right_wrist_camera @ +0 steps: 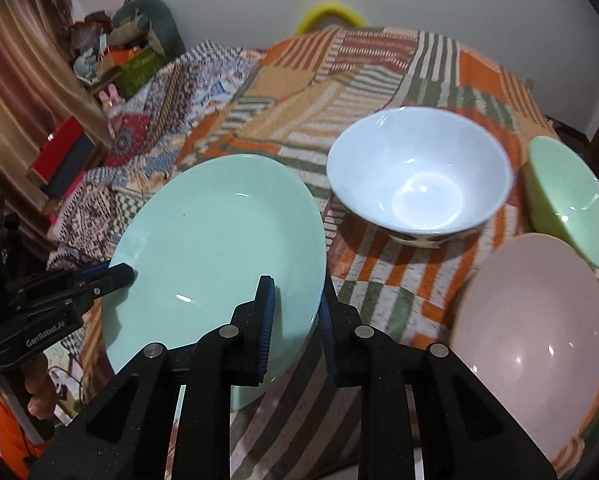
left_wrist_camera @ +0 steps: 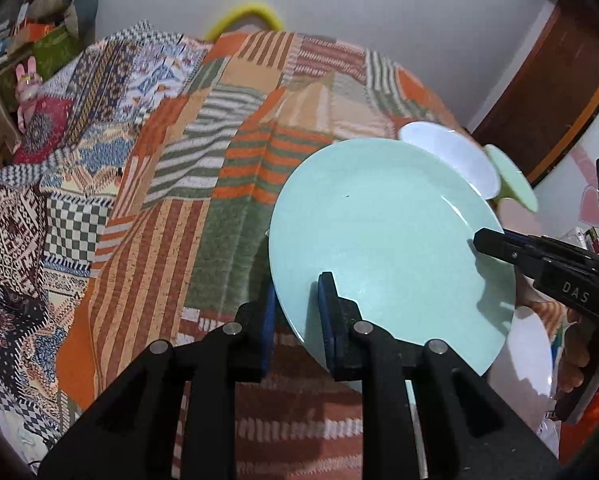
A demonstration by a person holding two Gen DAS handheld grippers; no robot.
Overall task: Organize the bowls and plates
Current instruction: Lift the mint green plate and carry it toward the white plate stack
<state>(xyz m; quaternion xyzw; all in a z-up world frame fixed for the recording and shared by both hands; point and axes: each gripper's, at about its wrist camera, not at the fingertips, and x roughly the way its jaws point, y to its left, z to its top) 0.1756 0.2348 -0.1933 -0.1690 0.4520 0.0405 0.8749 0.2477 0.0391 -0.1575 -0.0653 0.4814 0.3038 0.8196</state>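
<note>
A mint-green plate (left_wrist_camera: 387,236) hangs tilted above the patchwork bedspread, held at two opposite rims. My left gripper (left_wrist_camera: 297,292) is shut on its near rim, one pad above and one below. My right gripper (right_wrist_camera: 296,290) is shut on the plate (right_wrist_camera: 219,240) at the other rim. Each gripper shows in the other's view: the right gripper (left_wrist_camera: 484,242) from the right, the left gripper (right_wrist_camera: 124,274) from the left. A white bowl (right_wrist_camera: 419,176), a green bowl (right_wrist_camera: 575,204) and a pink bowl (right_wrist_camera: 527,332) stand on the bedspread to the right of the plate.
The patchwork bedspread (left_wrist_camera: 203,152) covers the whole surface. Boxes, toys and a curtain (right_wrist_camera: 27,80) crowd the left side. A yellow ring (right_wrist_camera: 331,10) lies at the far edge by the wall. A person's hand (right_wrist_camera: 39,396) grips the left handle.
</note>
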